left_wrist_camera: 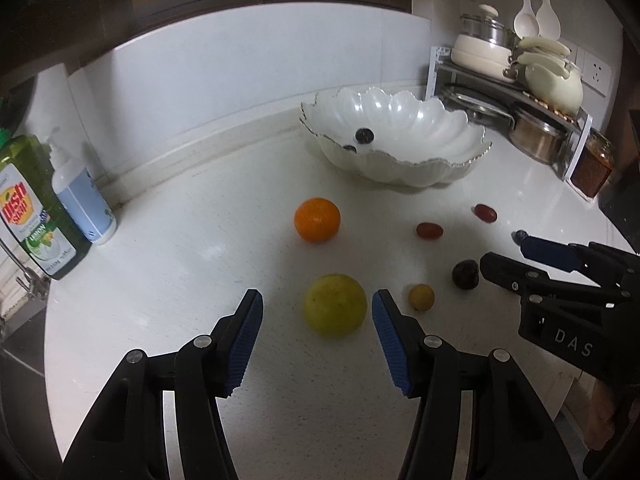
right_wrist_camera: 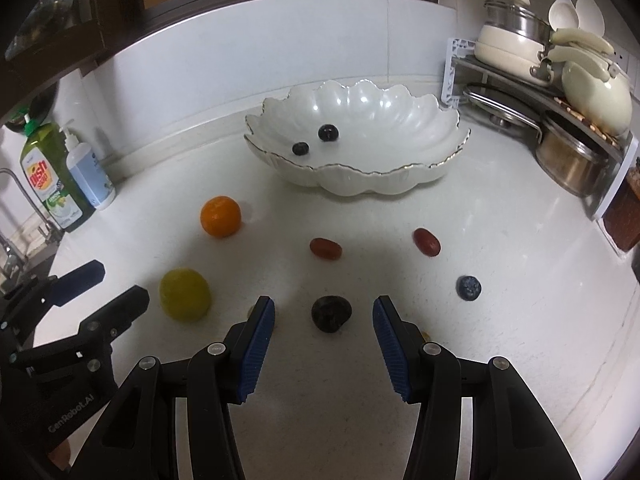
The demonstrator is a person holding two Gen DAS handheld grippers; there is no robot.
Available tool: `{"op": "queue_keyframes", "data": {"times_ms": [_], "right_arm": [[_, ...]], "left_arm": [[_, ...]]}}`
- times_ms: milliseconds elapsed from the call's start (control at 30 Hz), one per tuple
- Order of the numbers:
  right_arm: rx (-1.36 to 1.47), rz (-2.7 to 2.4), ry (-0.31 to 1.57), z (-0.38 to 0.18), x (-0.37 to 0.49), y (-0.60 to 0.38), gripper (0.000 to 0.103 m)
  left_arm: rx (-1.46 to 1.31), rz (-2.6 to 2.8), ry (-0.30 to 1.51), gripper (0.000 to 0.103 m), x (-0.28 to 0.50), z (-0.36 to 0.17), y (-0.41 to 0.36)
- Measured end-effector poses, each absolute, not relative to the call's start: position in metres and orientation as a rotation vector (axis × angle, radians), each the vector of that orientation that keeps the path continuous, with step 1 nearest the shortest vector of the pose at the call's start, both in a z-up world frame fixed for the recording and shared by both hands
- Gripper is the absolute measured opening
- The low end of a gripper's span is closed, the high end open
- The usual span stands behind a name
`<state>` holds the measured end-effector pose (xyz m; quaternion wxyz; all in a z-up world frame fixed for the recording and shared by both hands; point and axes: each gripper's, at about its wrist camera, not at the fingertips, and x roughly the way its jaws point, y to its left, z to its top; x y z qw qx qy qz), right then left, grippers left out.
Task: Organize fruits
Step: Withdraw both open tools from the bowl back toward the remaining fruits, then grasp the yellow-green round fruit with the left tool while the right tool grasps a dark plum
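Observation:
A yellow-green citrus (left_wrist_camera: 335, 305) lies on the white counter between the tips of my left gripper (left_wrist_camera: 318, 298), which is open; the pads do not touch it. My right gripper (right_wrist_camera: 324, 306) is open around a dark wrinkled fruit (right_wrist_camera: 331, 314), clear of it on both sides. An orange (left_wrist_camera: 317, 219), two red grapes (right_wrist_camera: 325, 248) (right_wrist_camera: 427, 242), a blueberry (right_wrist_camera: 469, 288) and a small yellow fruit (left_wrist_camera: 421, 297) lie loose on the counter. Further back, the white scalloped bowl (right_wrist_camera: 360, 182) holds two blueberries (right_wrist_camera: 328, 133).
A green dish soap bottle (left_wrist_camera: 36, 216) and a pump bottle (left_wrist_camera: 82, 200) stand at the left by the sink tap (right_wrist_camera: 16, 200). At the back right, a corner rack (left_wrist_camera: 520, 92) carries pots and lids, with a jar (left_wrist_camera: 592, 164) beside it.

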<state>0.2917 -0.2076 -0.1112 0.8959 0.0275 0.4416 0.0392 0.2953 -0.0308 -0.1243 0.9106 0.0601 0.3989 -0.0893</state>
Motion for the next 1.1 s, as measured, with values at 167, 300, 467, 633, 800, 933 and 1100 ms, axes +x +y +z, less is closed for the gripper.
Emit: {"op": "queue_keyframes", "data": {"times_ms": [167,300,467,633,800,933,1100], "right_arm": [[0.053,0.074,0.94,-0.121,0.298,-0.207,0.053],[0.055,0.081,0.96,-0.13,0.303,-0.206,0.053],[0.059,0.081,0.98,-0.138,0.308,-0.206,0.052],[0.055,0.074,0.981,-0.143,0.312,-0.206,0.052],[0.026,0.071,0.982,-0.148,0.315,-0.203,0.051],[0.034,0.076,0.998,-0.154,0.318,-0.202,0.048],[0.046,0.076,1.016,-0.16,0.32,-0.201,0.045]], "left_arm": [[0.136,-0.19,0.858,0.056,0.301,-0.138,-0.034],[0.142,-0.202,0.877,0.056,0.306,-0.149,-0.037],[0.139,-0.206,0.9,0.056,0.314,-0.157,-0.038],[0.136,-0.21,0.912,0.056,0.32,-0.163,-0.039],[0.126,-0.22,0.932,0.056,0.323,-0.171,-0.04],[0.123,-0.223,0.944,0.056,0.327,-0.175,-0.04],[0.119,-0.231,0.951,0.056,0.331,-0.177,-0.04]]}}
